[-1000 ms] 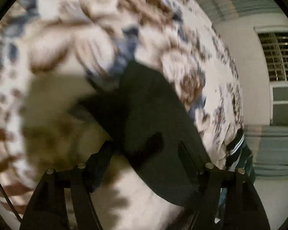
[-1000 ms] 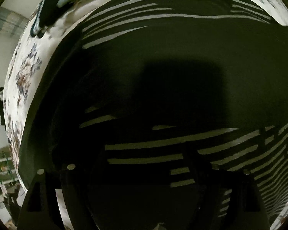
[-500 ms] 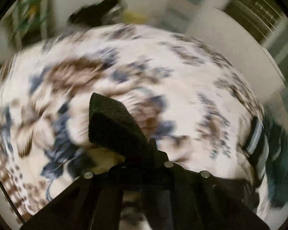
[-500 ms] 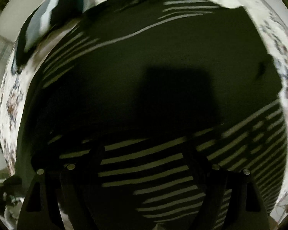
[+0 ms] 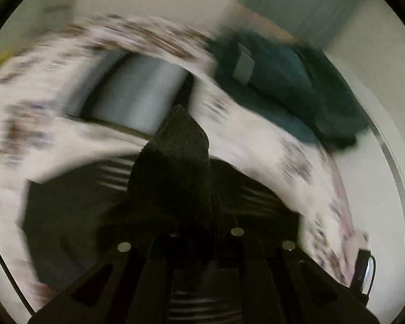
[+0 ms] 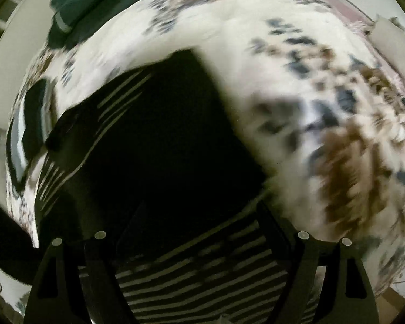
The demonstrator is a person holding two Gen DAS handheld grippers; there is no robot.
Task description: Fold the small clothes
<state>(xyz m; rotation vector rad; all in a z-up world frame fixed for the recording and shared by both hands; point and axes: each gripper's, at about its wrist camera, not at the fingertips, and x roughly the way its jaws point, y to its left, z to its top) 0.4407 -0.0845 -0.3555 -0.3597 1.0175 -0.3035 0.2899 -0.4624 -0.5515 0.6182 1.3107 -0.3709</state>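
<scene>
A black garment with thin white stripes [image 6: 154,145] lies on a floral bedsheet [image 6: 324,124]. In the right wrist view it fills the lower left, partly folded with a plain black panel on top. My right gripper [image 6: 199,216] is open just above it, fingers spread wide and holding nothing. In the left wrist view my left gripper [image 5: 191,216] is shut on a corner of the same black garment [image 5: 175,156], which stands up in a peak between the fingers. The left view is blurred by motion.
A dark teal garment [image 5: 283,86] lies on the bed at the far right, also in the right wrist view [image 6: 94,2]. A folded black-and-white striped piece [image 5: 137,91] lies beyond the held corner. The bed edge and wall are close behind.
My left gripper closed on the black corner and swung it across the bed toward the striped garment. My right gripper pulled back, so more bedsheet shows at the right.
</scene>
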